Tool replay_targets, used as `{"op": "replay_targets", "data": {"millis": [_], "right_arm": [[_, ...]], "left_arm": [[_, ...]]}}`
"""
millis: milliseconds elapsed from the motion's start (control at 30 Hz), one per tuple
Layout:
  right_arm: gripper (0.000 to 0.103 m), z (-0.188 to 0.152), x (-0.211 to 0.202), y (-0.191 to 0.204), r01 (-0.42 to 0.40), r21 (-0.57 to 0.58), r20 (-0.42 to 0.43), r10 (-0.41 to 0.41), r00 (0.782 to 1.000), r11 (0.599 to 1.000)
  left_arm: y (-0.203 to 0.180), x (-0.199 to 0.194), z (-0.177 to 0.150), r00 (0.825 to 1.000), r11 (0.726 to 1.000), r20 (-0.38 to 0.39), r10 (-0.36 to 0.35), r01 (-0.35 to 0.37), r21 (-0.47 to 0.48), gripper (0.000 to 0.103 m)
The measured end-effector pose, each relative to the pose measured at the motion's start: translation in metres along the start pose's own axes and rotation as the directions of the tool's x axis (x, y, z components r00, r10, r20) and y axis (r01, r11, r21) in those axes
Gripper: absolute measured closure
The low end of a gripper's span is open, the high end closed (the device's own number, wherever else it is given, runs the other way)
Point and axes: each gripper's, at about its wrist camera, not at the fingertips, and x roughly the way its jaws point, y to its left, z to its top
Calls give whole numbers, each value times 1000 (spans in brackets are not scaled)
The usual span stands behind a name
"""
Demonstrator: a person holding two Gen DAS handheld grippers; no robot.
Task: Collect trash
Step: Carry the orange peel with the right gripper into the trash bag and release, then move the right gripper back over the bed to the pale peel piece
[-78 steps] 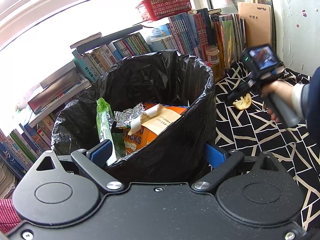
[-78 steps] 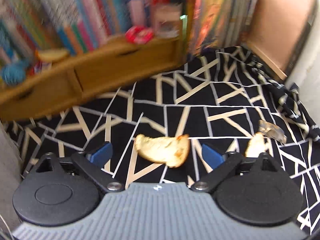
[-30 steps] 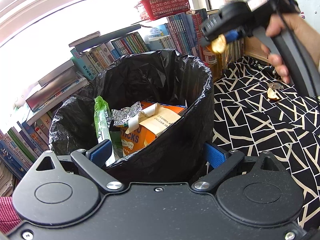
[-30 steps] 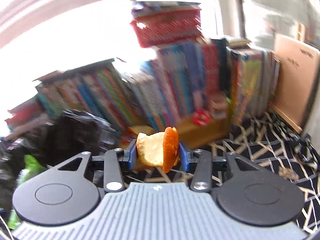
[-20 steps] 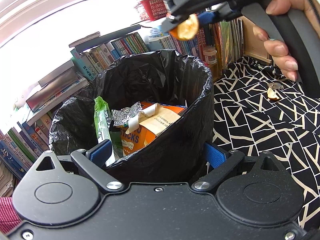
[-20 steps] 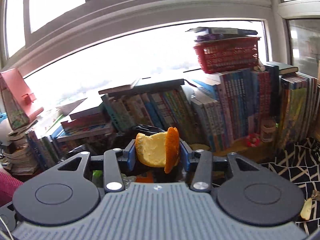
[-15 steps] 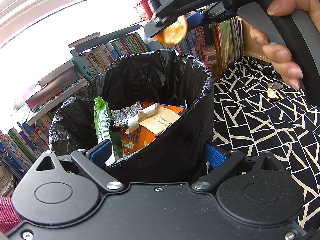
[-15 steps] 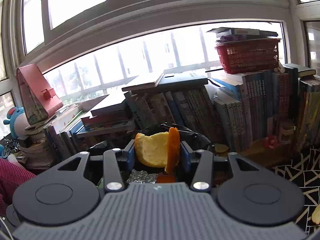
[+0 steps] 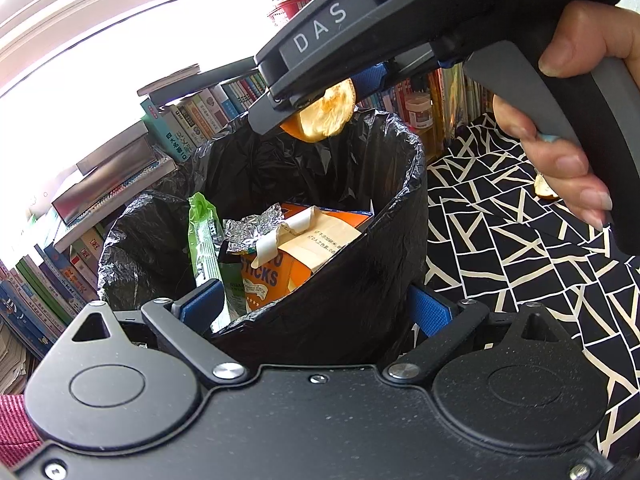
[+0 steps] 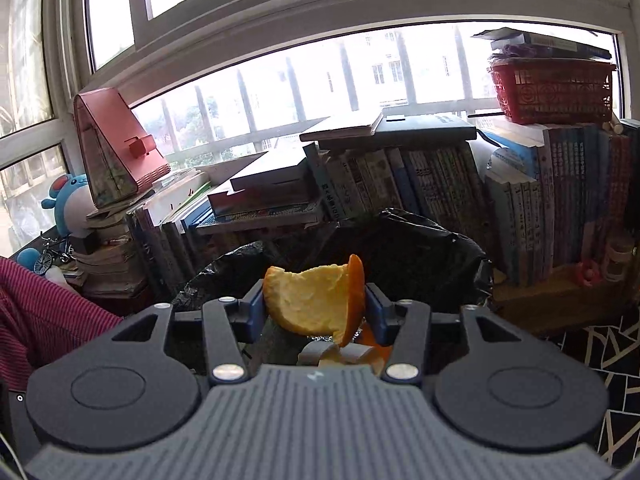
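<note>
Orange peel (image 10: 314, 304), a curved piece with a pale yellow inside and a bright orange skin, sits between the two blue pads of the right gripper (image 10: 315, 307). The jaws are opening, and both pads look like they touch the peel. A hand (image 9: 568, 120) holds this gripper by its grey handle. The peel hangs up in the air, right over the far rim of the round bin with a shiny black plastic bag (image 9: 384, 208) in it.

Inside the bag lie a green plastic wrapper (image 9: 202, 232), a crumpled bit of silver foil (image 9: 252, 226) and an orange snack box (image 9: 272, 272) with a tan paper on top.

The left gripper (image 9: 316, 312) is down low and close to the bin. Its jaws are spread very wide, one blue pad inside the bag and one outside it. I cannot tell if the pads press on the bag.

Another small bit of peel (image 9: 544, 190) lies on the black cloth with white lines (image 9: 500, 248), well apart from the bin. Rows of books (image 10: 420, 176) stand behind the bin.
</note>
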Motion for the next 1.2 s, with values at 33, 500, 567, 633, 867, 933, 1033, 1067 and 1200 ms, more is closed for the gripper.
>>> {"op": "replay_targets", "data": {"millis": [33,500,567,633,867,933,1033,1067,1200], "right_arm": [[42,0,0,0,-2,0,-2,2,1000,1000],[26,0,-1,0,-8,-13,-7,8,1000,1000],[25,1,-2,-1,0,-12,-3,0,1000,1000],[21,2,-3,-2,12,-9,6,-12,1000,1000],[15,6,-9,-22,90,40,42,-92,995,995],[14,6,-10,-32,123,71,47,-127,991,990],[10,5,-12,-49,182,114,50,-188,981,977],[9,4,-12,-54,202,127,52,-210,976,971],[8,0,-14,-79,275,192,40,-287,957,942]], "left_arm": [[0,0,0,1000,1000,0,0,0,0,6],[0,-1,0,1000,1000,-1,-2,2,0,6],[0,-1,0,1000,1000,-1,-2,2,-1,6],[1,-1,-1,1000,1000,-2,-3,3,-2,6],[1,-1,-1,1000,1000,-2,-3,3,-2,6],[1,-1,-1,1000,1000,-2,-3,3,-1,6],[1,-1,-1,1000,1000,-1,-3,3,-1,6],[1,-1,-1,1000,1000,-1,-3,3,-1,6],[1,-1,-1,1000,1000,-2,-3,3,-1,6]]}}
